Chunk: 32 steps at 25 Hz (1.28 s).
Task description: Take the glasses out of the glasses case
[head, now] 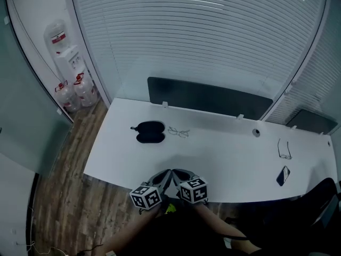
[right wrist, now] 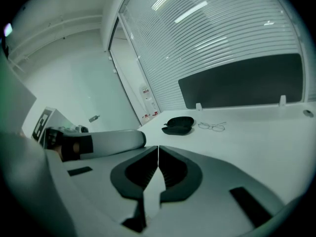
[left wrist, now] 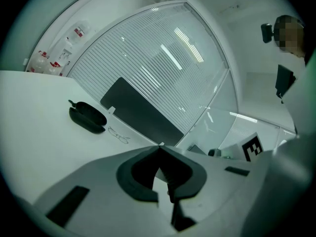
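A white surface [head: 224,153] stood in front of a window with closed blinds, seen from above. On it, at about 11 o'clock from the person, a dark glasses case [head: 150,132] lay open, both halves facing up. Touching nothing, just beside the case at its 3 o'clock side, the glasses [head: 178,132] rested on the bare surface, not inside the case. By that lie, the task looked already done, or about to be set up anew.

Both grippers were held low at the near edge, at 6 o'clock, well apart from the case. The left gripper [left wrist: 161,148] had its jaws pressed together with nothing between them. The right gripper [right wrist: 158,148] was the same, its jaws closed and empty, with the case and glasses ahead of it at roughly 1 o'clock.

The glasses seemed thin, wire-framed and very light, so probably fragile and easy to bend. A gentle pinch at the bridge or at a temple near its hinge would likely suit best, keeping off the lenses. The case looked like a stiff, smooth shell that could slide on the surface, so one gripper might need to steady it.

Far off at 3 o'clock lay a second pair of glasses [head: 284,149] and a phone [head: 283,175]. Water bottles [head: 74,89] stood on the floor at 10 o'clock.
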Each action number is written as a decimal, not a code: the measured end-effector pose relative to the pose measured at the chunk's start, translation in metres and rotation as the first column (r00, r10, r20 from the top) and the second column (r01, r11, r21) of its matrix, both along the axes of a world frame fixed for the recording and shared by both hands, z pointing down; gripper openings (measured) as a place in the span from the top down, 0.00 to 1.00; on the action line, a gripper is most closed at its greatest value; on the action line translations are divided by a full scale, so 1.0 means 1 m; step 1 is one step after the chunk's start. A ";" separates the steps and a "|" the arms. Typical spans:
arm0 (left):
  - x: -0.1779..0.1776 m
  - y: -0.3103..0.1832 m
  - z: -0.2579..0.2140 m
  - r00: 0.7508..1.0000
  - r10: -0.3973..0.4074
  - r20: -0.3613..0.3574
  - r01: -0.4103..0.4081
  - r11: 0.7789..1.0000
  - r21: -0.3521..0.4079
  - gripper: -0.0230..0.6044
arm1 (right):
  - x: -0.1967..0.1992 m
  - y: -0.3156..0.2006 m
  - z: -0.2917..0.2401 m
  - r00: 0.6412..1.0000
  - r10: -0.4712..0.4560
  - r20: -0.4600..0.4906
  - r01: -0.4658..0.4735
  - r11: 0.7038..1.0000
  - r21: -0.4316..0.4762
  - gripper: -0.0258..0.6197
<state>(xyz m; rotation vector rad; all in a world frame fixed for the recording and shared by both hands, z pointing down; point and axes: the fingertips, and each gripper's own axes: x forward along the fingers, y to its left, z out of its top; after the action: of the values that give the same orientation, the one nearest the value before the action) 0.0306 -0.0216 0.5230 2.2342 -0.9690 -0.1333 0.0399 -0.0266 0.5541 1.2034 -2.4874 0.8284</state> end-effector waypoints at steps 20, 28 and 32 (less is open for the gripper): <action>-0.044 0.124 -0.004 0.999 0.043 -0.018 -0.043 0.999 0.019 0.95 | -0.044 0.124 -0.005 1.000 -0.002 -0.027 0.003 1.000 0.018 0.93; -0.052 0.193 0.004 0.996 0.090 -0.018 -0.090 0.996 0.010 0.95 | -0.052 0.194 0.003 0.998 0.054 -0.019 -0.054 0.999 0.006 0.93; -0.047 0.231 0.008 0.990 0.141 0.004 -0.141 0.990 0.018 0.95 | -0.049 0.233 0.009 0.996 0.087 -0.016 -0.087 0.996 -0.011 0.93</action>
<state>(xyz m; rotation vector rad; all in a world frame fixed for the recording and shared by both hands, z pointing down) -0.0164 0.2095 0.5314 2.3114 -0.8113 -0.0757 -0.0091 0.2066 0.5630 1.3178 -2.4299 0.8506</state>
